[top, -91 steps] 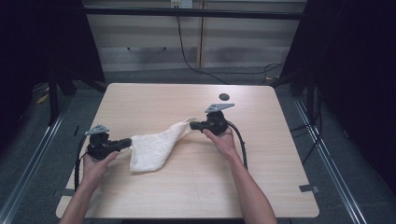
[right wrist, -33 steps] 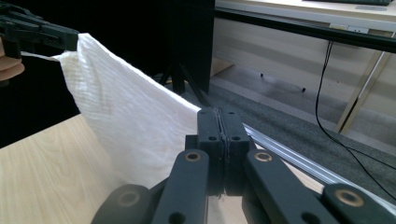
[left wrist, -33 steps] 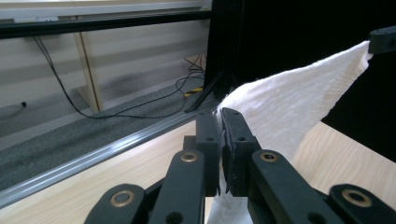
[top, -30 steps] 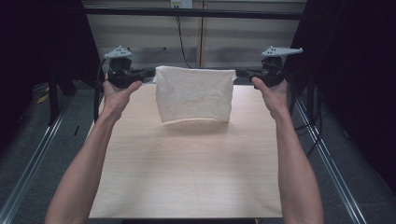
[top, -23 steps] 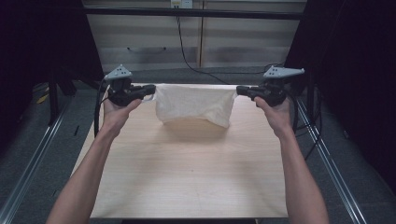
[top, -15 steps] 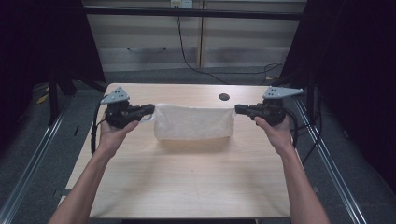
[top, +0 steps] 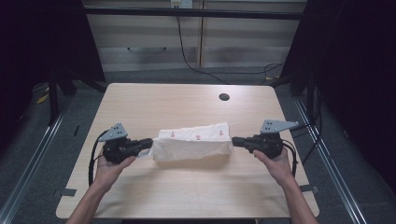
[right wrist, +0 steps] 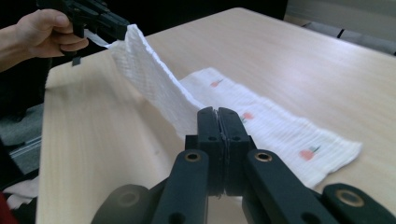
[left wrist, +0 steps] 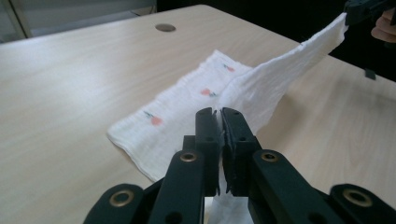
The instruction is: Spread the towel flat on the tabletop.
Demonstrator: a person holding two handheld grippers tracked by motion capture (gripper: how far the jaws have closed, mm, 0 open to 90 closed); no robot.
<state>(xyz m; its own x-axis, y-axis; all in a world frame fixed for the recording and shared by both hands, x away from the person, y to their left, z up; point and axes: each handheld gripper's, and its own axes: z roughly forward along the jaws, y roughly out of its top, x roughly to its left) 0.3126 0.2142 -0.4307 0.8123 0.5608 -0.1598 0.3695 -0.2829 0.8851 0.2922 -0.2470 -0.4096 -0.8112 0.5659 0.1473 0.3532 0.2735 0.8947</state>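
Gripper (left wrist: 219, 114) jaws pinch the cloth (top: 194, 142) — its corner hidden.

— What does the room look like?
— A light wooden table (top: 187, 186) with rounded corners stands in the middle, with a round dark hole (top: 224, 97) near its far edge.
— And beyond it?
— A pale cabinet front (top: 196, 42) runs along the far side, with a black cable (top: 191, 60) hanging down onto the grey floor (top: 28, 168).
— The sides?
— Dark curtains (top: 355, 70) left and right; metal rails (top: 331, 163) run beside the table.
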